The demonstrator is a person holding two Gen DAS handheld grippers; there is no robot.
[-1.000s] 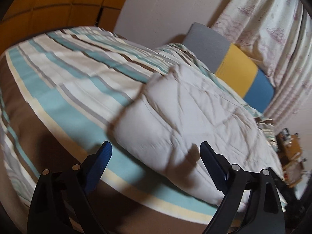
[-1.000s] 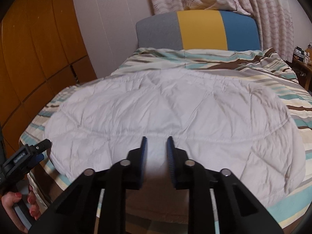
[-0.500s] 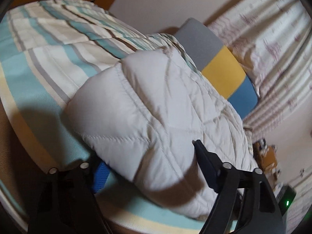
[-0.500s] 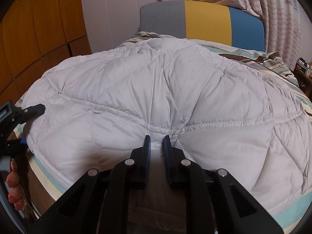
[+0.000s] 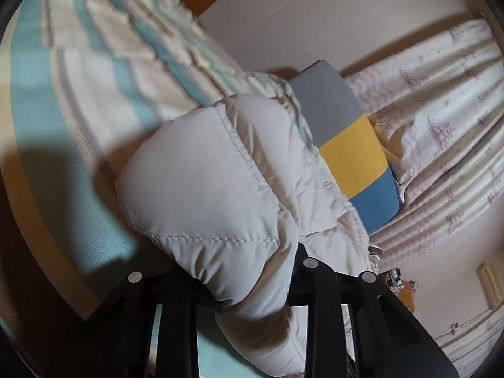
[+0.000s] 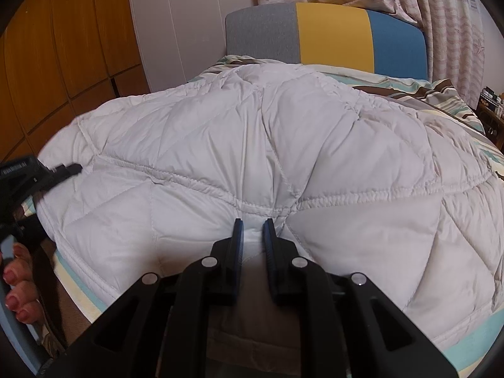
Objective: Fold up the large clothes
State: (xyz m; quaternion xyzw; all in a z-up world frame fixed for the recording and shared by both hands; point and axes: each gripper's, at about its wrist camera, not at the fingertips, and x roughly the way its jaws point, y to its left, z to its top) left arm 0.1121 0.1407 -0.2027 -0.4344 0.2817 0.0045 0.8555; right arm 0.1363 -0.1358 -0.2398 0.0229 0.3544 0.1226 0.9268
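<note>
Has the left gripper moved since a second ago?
Yes. The left gripper has closed in on the white quilt, whose corner now fills its jaws; the headboard shifted rightward.

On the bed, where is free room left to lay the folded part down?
Striped bedspread is bare left of the white quilt, toward the wooden wall. A narrower strip shows between the quilt and the headboard. The near edge is crowded by both claws.

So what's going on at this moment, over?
Right tongs pinching quilt at its near edge. Left tongs around quilt corner, grip hidden by fabric. Quilt bunched on striped bed. Nothing in the way.
</note>
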